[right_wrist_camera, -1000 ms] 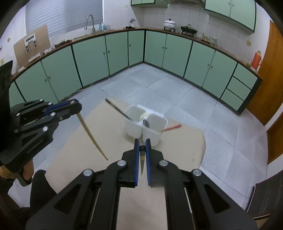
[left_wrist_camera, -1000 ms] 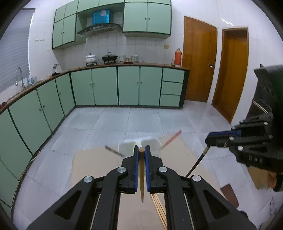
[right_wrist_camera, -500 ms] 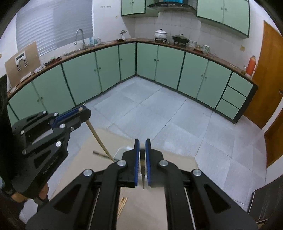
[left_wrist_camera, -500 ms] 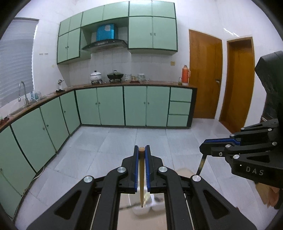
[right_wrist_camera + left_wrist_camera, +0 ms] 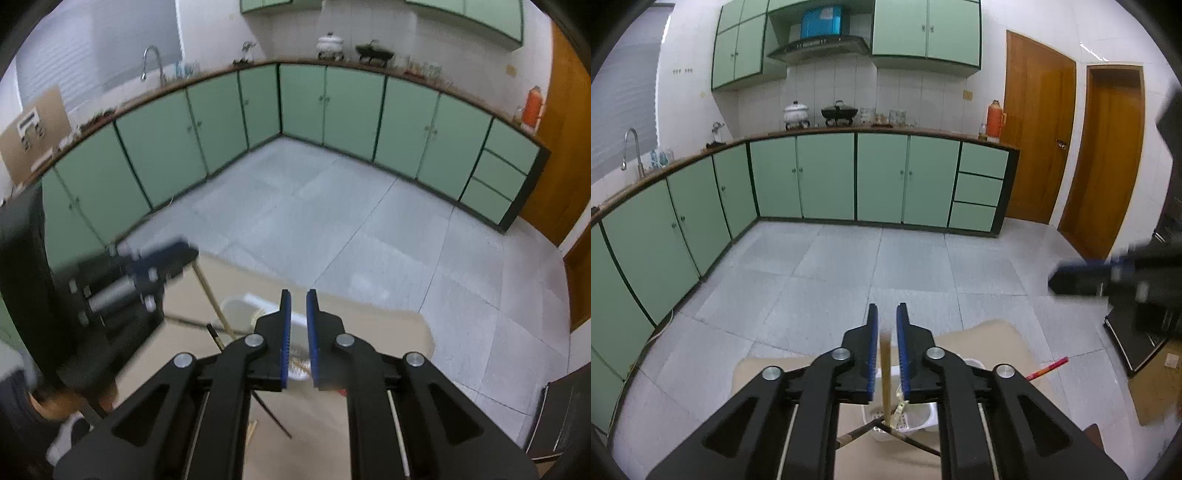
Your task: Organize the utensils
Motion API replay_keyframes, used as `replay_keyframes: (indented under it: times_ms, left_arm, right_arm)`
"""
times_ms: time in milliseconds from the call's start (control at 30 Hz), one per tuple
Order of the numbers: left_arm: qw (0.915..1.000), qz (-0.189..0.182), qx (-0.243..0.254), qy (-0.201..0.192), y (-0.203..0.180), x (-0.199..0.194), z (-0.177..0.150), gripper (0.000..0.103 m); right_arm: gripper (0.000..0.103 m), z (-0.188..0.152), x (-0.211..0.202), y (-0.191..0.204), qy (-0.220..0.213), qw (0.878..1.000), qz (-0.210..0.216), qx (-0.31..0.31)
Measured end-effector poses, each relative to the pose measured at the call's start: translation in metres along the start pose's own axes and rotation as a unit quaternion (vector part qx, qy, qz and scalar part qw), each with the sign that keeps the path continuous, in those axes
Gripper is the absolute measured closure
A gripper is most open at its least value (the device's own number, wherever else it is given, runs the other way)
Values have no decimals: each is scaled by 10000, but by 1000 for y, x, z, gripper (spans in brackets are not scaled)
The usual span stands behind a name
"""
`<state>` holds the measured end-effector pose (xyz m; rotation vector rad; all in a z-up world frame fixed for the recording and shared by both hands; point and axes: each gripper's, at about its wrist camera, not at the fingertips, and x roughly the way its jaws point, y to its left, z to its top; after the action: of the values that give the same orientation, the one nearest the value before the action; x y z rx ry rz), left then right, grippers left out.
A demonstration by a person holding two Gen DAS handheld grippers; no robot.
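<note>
My left gripper (image 5: 886, 317) has its jaws slightly apart; a wooden chopstick (image 5: 885, 376) stands loose between them, its lower end in the white utensil holder (image 5: 916, 419) below. Dark chopsticks (image 5: 908, 439) lean out of the holder. From the right wrist view, the left gripper (image 5: 181, 258) is at left with the wooden chopstick (image 5: 214, 306) slanting down into the holder (image 5: 236, 308). My right gripper (image 5: 298, 306) is slightly open and empty above the holder; it appears blurred at right in the left view (image 5: 1071, 273).
The holder stands on a tan cardboard-covered table (image 5: 388, 332). A red-tipped chopstick (image 5: 1047, 367) sticks out to the right of the holder. A dark chopstick (image 5: 273, 417) lies on the table. Green kitchen cabinets (image 5: 827, 177) and a grey tiled floor lie beyond.
Both grippers' jaws have parted. The left one has let its wooden chopstick slip down into the holder. The right one no longer holds its dark utensil.
</note>
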<state>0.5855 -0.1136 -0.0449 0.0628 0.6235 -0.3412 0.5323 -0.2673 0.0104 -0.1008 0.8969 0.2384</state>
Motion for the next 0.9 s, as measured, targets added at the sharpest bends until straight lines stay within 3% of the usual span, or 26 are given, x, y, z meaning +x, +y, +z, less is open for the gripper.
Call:
replay_keyframes:
  times_ms: [33,100,133,267,400,467,733,900]
  left_arm:
    - [10000,2,-17,23,3,1,-1,85]
    - [9999,-12,-23,126,9,2,-4,63]
    - [9998,-45,-32,192,12,3,-5,60]
    - [9998,-73,22,179,19,-3,-9,57]
    - [9995,-113,-151,-247,37,-38,-20,42]
    - [9988,-105,-284,-390,51,-55,-32,41]
    - [9973,404,-353,-492,105,-96,-92,40]
    - [9968,502,-391,-493,123,-102,-103,40]
  right_arm:
    - [88,-10,6,4,44,9999,31,-129]
    - [64,-39,16,16,157,9989,204,-381]
    - [62,-53,22,23,215,9980,208,-553]
    - [64,-98,43,51,496,9933,417,-961]
    - [64,-127,79,92,977,9803,536,-1630]
    - [64,-134,101,104,1160,9755,577,-1780]
    - [63,-137,194,147,1451,9613,542,-2279]
    - [65,-129,222,158,1602,9542,481,-2480]
